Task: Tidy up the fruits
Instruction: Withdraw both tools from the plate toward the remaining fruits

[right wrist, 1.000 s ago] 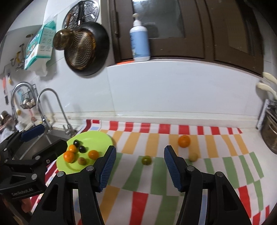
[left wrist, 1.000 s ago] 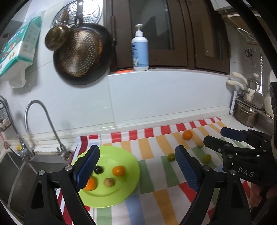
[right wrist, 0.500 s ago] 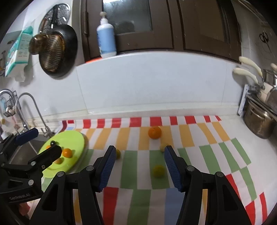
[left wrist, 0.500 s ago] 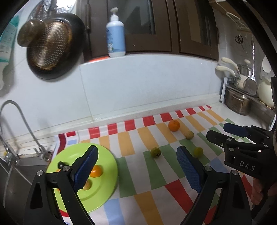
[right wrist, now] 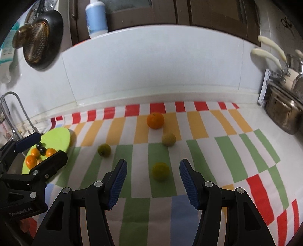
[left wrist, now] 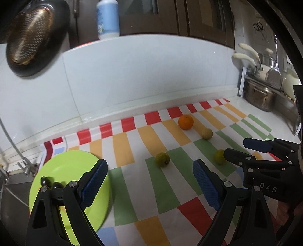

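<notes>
A lime-green plate (right wrist: 56, 139) at the left of the striped cloth holds small oranges (right wrist: 31, 161) and dark fruits (right wrist: 40, 148); it also shows in the left wrist view (left wrist: 62, 166). Loose on the cloth lie an orange (right wrist: 155, 120), a pale yellow fruit (right wrist: 168, 139), a green fruit (right wrist: 104, 150) and a yellow-green fruit (right wrist: 161, 170). My right gripper (right wrist: 152, 181) is open, its jaws either side of the yellow-green fruit, just short of it. My left gripper (left wrist: 149, 181) is open and empty, above the cloth beside the plate, with the green fruit (left wrist: 162, 159) ahead.
A sink and tap (right wrist: 13, 106) lie left of the plate. Steel pots (right wrist: 284, 113) stand at the right end of the counter. A pan (right wrist: 40, 45) hangs on the wall and a soap bottle (right wrist: 96, 18) stands on the ledge above the white backsplash.
Both grippers have swung right and moved closer to the cloth. The right gripper now frames the yellow-green fruit. The plate has slid toward the left edge of both views.
</notes>
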A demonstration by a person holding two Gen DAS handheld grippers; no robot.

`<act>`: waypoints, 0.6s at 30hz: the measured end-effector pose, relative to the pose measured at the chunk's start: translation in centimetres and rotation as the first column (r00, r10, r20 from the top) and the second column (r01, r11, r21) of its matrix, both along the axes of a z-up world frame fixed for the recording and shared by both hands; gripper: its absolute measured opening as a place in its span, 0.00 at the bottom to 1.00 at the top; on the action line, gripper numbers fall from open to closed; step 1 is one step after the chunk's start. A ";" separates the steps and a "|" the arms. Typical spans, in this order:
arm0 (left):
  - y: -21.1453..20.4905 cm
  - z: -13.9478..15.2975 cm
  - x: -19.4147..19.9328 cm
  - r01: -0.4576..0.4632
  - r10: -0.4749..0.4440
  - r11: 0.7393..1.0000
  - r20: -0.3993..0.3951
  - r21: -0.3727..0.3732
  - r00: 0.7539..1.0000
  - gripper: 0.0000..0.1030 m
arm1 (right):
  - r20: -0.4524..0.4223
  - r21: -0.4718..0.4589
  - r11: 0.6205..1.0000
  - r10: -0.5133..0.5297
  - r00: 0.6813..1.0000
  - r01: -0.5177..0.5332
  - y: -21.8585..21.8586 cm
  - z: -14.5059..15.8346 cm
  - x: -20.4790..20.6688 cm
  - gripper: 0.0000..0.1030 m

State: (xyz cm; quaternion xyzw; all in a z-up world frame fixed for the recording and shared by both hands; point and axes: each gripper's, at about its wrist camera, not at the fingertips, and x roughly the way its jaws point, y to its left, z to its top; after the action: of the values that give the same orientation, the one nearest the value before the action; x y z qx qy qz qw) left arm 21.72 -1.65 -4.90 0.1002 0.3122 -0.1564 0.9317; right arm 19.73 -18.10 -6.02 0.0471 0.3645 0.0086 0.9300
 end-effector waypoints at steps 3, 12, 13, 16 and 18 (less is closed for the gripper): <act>-0.5 -0.8 1.0 0.014 -0.013 1.000 -0.019 0.009 1.000 0.89 | -0.024 0.004 1.000 -0.007 1.000 0.007 -0.3 -0.8 0.7 0.57; -1.3 -2.8 3.4 0.036 -0.035 0.999 -0.084 0.012 0.996 0.81 | -0.113 0.051 0.998 -0.021 0.993 0.027 -1.0 -3.3 2.2 0.56; -1.4 -3.0 3.6 0.038 -0.037 0.999 -0.091 0.012 0.995 0.79 | -0.119 0.051 0.998 -0.019 0.993 0.025 -0.9 -3.5 2.3 0.55; -1.5 -3.6 4.5 0.040 -0.039 0.999 -0.120 0.004 0.992 0.73 | -0.138 0.046 0.999 -0.010 0.990 0.017 -0.5 -4.2 2.6 0.50; -1.7 -4.1 5.1 0.039 -0.038 0.999 -0.137 0.001 0.990 0.70 | -0.149 0.048 0.999 -0.007 0.989 0.014 -0.4 -4.5 2.9 0.50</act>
State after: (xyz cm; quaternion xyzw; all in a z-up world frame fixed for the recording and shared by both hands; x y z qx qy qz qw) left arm 26.84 -3.31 -8.96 0.0970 0.3739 -0.1804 0.9046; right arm 22.66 -18.46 -10.53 0.0723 0.4322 0.0092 0.8988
